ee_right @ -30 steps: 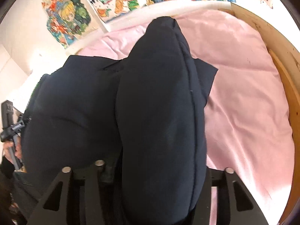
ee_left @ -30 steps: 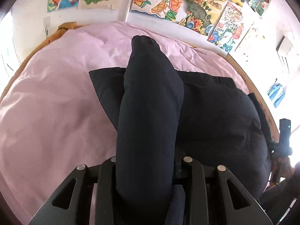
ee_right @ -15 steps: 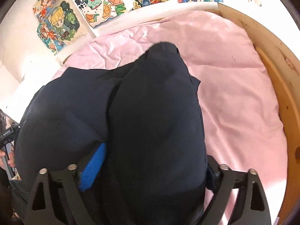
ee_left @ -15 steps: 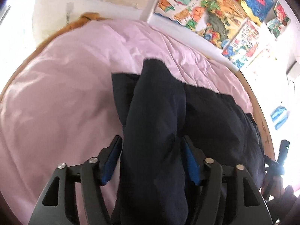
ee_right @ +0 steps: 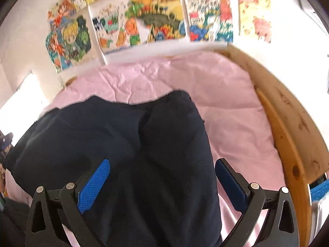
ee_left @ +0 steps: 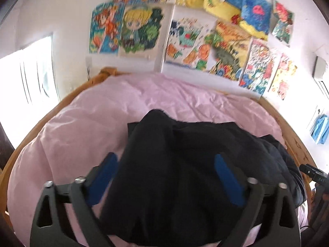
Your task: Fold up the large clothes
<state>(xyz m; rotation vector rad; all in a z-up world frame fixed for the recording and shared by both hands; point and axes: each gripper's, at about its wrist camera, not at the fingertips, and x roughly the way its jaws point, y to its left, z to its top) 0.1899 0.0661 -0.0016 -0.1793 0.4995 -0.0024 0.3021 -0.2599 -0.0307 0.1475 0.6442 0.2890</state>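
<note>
At the near edge of a pink-sheeted bed, two black hand-held grippers with blue ribbed pads frame a dark navy garment of soft, thick cloth. The left gripper [ee_left: 165, 170] has jaws opening wide, and the right gripper [ee_right: 162, 177] is widening too, more slowly; a bulging fold of the dark navy garment [ee_left: 185, 164] lies between each pair of pads, which press on nothing. The garment sits directly ahead of and under both tools, its long axis running left to right across the bed, so neither hand appears nearer. Its far edge is humped and uneven. Beyond lies the wrinkled pink sheet [ee_right: 216, 94], bounded by a curved wooden bed frame [ee_right: 287, 127]. Bright cartoon posters [ee_left: 185, 37] cover the far white wall.
</note>
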